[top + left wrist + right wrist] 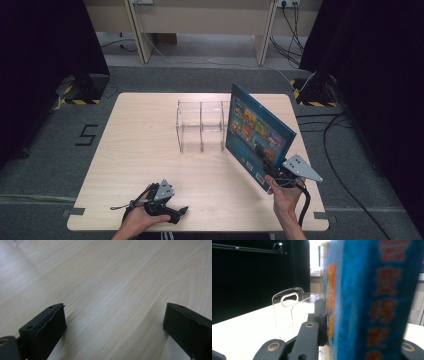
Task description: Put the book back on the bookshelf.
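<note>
A: Pale wooden table [150, 150] on grey carpet, black curtains either side. What's on it?

B: A clear acrylic divided rack [201, 126] sits toward the far edge, right of centre. The right gripper [272, 172] pinches a blue picture book [257, 132] by its lower corner, upright and tilted, just right of the rack.

A: And the other?

B: The left gripper [172, 212] rests near the front edge, jaws spread, nothing between them.

A: Best approach?

B: Probably slotting the book into a compartment: square it to the dividers, lower it spine-first, and release only once it stands
</note>
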Motion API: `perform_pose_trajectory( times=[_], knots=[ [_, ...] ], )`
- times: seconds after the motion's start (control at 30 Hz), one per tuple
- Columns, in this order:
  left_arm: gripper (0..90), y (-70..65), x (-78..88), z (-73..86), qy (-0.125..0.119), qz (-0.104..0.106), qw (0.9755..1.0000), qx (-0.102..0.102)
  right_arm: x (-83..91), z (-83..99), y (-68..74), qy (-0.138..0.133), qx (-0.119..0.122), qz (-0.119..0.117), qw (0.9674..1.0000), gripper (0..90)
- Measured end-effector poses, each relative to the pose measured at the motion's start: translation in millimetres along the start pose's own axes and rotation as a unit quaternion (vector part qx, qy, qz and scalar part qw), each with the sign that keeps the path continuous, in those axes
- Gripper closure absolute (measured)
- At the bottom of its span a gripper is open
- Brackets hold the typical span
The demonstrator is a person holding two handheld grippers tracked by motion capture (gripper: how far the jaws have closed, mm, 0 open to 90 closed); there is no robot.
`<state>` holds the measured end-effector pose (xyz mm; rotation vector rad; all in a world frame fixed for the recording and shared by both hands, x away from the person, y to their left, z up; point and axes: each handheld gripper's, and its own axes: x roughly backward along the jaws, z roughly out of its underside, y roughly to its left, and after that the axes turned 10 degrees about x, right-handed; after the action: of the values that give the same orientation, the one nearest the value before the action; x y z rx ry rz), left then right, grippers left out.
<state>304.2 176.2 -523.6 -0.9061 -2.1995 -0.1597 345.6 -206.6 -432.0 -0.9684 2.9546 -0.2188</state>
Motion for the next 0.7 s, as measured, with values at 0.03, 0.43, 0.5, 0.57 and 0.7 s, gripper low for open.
perform_pose_trajectory(
  times=[0.03,0.43,0.5,0.57,0.7],
  knots=[
    [2.5,-0.2,-0.4,-0.2,0.001,0.0,1.0,-0.001,-2.5,0.1,-0.5,0.001,-0.003,0.001,1.0,83.1],
    [0.9,-1.0,-1.4,-0.4,0.002,0.0,1.0,-0.002,-15.2,0.3,-5.6,0.002,-0.003,0.024,0.9997,83.1],
    [0.3,-1.2,-1.7,-0.6,0.003,0.0,1.0,-0.002,-17.7,0.6,-6.4,0.003,-0.002,0.027,0.9996,83.1],
    [0.2,-1.2,-1.7,-0.7,0.003,0.0,1.0,-0.002,-20.8,1.0,-7.0,0.002,-0.003,0.03,0.9995,83.1],
    [0.0,-1.4,-1.9,-0.8,0.005,0.0,1.0,-0.003,-27.9,1.7,-7.4,0.003,-0.007,0.039,0.9992,83.1]
  ],
)
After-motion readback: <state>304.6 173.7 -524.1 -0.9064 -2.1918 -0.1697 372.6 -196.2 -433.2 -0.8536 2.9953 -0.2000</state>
